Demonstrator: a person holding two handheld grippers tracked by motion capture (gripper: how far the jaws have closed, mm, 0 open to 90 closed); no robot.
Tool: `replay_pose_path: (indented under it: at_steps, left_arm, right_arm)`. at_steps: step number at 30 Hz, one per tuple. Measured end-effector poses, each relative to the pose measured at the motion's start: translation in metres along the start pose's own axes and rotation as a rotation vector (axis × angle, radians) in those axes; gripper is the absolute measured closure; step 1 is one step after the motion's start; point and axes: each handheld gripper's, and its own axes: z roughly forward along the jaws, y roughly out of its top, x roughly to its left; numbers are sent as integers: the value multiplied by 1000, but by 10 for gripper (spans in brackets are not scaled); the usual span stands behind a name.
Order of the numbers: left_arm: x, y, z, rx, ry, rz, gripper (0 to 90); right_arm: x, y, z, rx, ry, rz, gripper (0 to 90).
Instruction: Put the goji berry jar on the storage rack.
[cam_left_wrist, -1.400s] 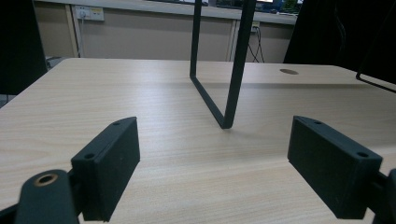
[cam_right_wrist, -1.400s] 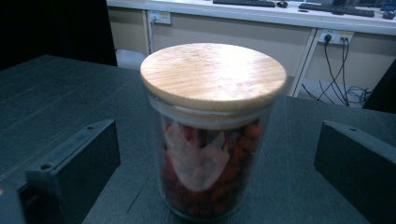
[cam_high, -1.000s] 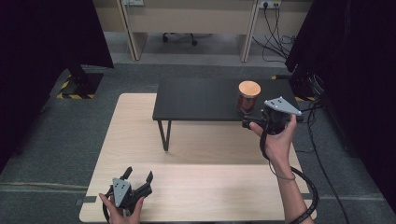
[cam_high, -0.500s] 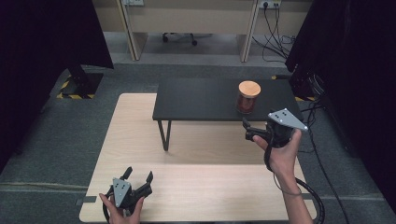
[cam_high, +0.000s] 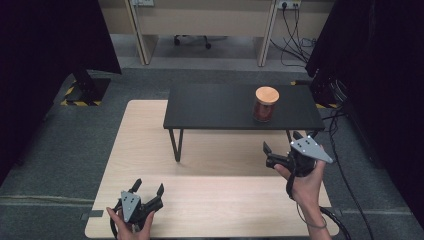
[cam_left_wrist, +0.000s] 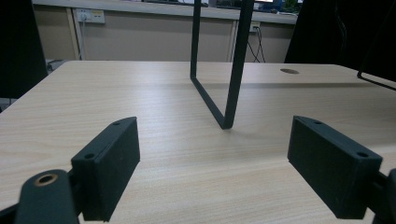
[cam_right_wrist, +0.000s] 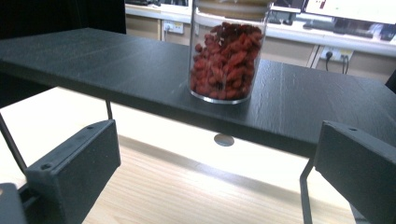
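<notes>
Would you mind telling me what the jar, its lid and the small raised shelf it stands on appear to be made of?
The jar looks like clear glass or clear plastic: the red dried pieces inside show through its glossy wall. Its lid looks like pale wood or bamboo, tan and matte. The raised shelf seems a matte black textured board, on thin dark legs that look like metal.

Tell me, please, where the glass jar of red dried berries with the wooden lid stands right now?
The glass jar of red dried berries stands on the black raised shelf, toward its right end in the high view, just beyond the open right hand-held gripper.
</notes>
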Motion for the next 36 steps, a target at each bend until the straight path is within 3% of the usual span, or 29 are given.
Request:
replay_pose_path:
  at_steps: [8, 13, 20, 22, 26, 36]
  left_arm:
    - [-1, 0, 0, -1, 2, 3, 162]
    - [-1, 0, 0, -2, 3, 3, 162]
    - [-1, -1, 0, -3, 3, 9, 163]
    - [0, -1, 0, -4, 3, 6, 162]
    - [-1, -1, 0, -3, 3, 8, 163]
    - [-1, -1, -1, -5, 3, 8, 162]
  right_arm:
    - [-3, -48, -6, -15, 4, 51, 3]
    - [-2, -66, -11, -13, -2, 63, 4]
    - [-2, -87, -12, 60, -15, 88, 5]
    - [-1, -99, -10, 119, -16, 95, 5]
    - [-1, -112, -7, 182, -25, 101, 7]
    - [2, -135, -11, 210, -36, 135, 9]
